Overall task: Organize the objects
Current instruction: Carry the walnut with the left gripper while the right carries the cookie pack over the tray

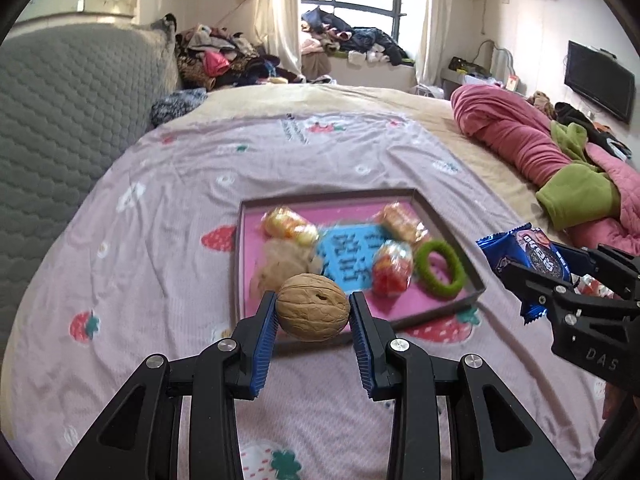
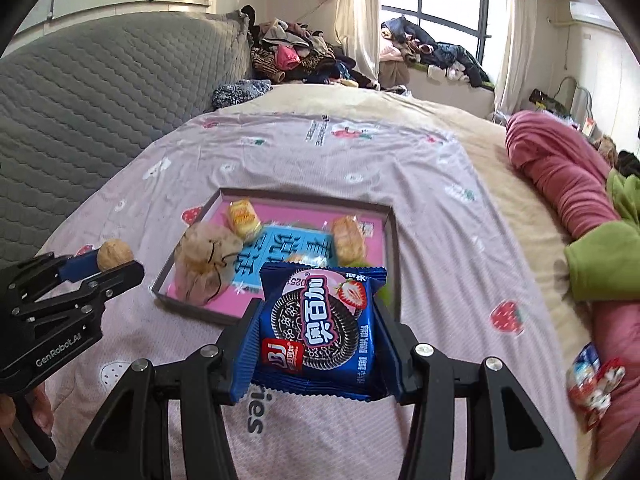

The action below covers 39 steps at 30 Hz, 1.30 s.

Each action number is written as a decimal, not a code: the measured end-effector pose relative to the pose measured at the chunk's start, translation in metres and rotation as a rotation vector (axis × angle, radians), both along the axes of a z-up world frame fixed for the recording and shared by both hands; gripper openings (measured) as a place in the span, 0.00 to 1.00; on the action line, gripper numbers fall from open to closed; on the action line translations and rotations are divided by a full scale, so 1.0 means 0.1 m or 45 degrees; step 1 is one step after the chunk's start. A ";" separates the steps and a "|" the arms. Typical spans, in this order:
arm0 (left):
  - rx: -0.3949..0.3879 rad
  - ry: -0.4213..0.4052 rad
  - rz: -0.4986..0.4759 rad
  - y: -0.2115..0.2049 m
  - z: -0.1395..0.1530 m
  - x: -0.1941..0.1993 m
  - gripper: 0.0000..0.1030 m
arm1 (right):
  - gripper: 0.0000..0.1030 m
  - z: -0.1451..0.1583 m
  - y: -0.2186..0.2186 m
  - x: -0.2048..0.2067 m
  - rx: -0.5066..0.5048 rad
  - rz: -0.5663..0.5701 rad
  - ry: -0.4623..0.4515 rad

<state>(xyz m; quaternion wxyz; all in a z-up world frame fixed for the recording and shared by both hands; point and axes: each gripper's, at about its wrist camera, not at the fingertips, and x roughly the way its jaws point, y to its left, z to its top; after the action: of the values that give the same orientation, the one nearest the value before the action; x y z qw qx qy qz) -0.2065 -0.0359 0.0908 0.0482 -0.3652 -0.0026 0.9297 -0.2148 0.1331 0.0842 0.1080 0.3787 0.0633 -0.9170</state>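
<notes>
The left hand-held gripper [image 1: 313, 312] was clamped on a walnut [image 1: 313, 306] above the tray's [image 1: 448, 307] near edge. The right hand-held gripper [image 2: 318, 336] was clamped on a blue cookie packet [image 2: 320, 330], beside the tray on the bed [image 1: 160, 208].

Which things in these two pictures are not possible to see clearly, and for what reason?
- Tray contents, left wrist view: blurred; the walnut covers the near corner.
- Green ring, right wrist view: mostly hidden behind the cookie packet.
- Red-and-white wrappers, right wrist view: blurred, unreadable.
</notes>
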 end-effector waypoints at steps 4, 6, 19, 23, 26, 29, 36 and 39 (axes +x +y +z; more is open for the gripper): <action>-0.003 0.009 -0.004 0.09 0.15 -0.18 0.36 | 0.50 0.17 0.01 -0.06 0.010 0.001 0.034; 0.004 0.011 -0.008 0.12 0.21 -0.25 0.36 | 0.50 0.24 0.02 -0.11 0.009 0.009 0.043; 0.006 0.096 -0.004 0.25 0.67 -0.87 0.36 | 0.50 0.69 0.15 -0.55 -0.025 0.013 0.150; 0.026 0.102 -0.004 0.28 0.63 -1.07 0.36 | 0.50 0.69 0.19 -0.65 -0.052 0.015 0.180; 0.074 0.081 -0.021 0.33 0.48 -1.19 0.36 | 0.50 0.59 0.21 -0.70 -0.089 0.023 0.187; 0.064 0.070 -0.030 0.40 0.23 -1.28 0.36 | 0.50 0.40 0.22 -0.77 -0.098 0.023 0.172; 0.024 0.037 -0.020 0.43 -0.28 -1.41 0.36 | 0.50 -0.05 0.27 -0.90 -0.110 -0.015 0.137; 0.050 0.028 -0.013 0.38 -0.43 -1.45 0.36 | 0.50 -0.21 0.29 -0.93 -0.125 -0.020 0.122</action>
<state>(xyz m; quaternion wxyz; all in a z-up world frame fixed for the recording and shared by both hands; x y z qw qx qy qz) -0.3510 0.0020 0.0475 0.0602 -0.3540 -0.0186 0.9331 -0.3078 0.1619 0.0629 0.1161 0.3289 0.0204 -0.9370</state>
